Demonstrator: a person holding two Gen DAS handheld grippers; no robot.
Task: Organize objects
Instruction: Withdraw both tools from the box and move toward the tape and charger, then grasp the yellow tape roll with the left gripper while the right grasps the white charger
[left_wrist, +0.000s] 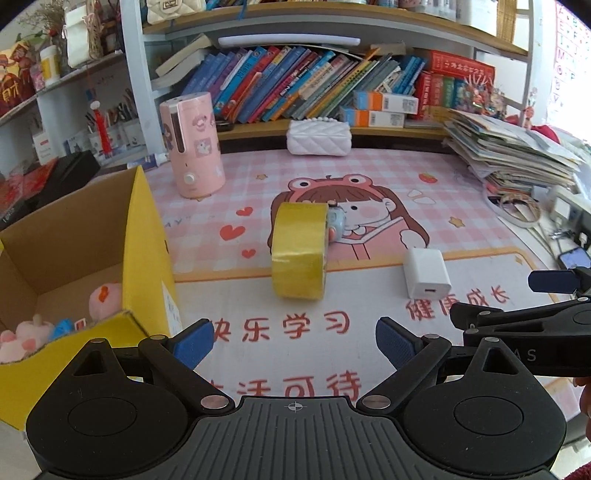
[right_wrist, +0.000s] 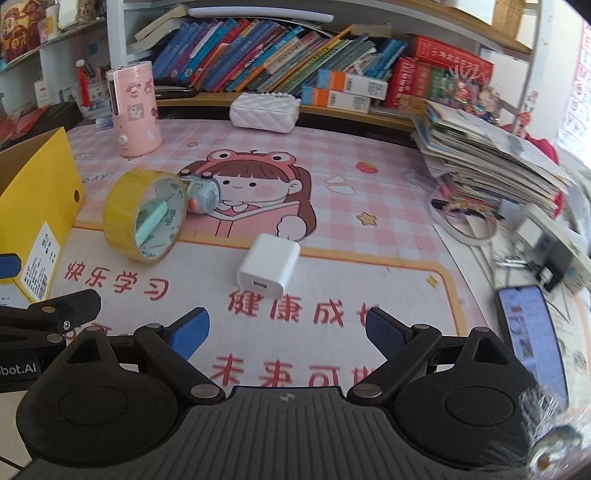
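A yellow tape roll (left_wrist: 300, 251) stands on edge on the pink desk mat, also in the right wrist view (right_wrist: 144, 214). A small grey-blue toy (right_wrist: 202, 195) leans behind it; a sliver of the toy shows in the left wrist view (left_wrist: 335, 221). A white charger (left_wrist: 426, 273) lies to the right, nearer in the right wrist view (right_wrist: 269, 266). A yellow cardboard box (left_wrist: 147, 236) with plush toys (left_wrist: 105, 299) stands at the left. My left gripper (left_wrist: 294, 341) is open and empty, short of the tape. My right gripper (right_wrist: 286, 334) is open and empty, short of the charger.
A pink humidifier (left_wrist: 192, 144) and a white quilted pouch (left_wrist: 318, 136) stand at the back by the bookshelf. A stack of papers (right_wrist: 491, 155) fills the right side, with a tape ring (right_wrist: 465, 225) and a phone (right_wrist: 532, 328) near the right edge.
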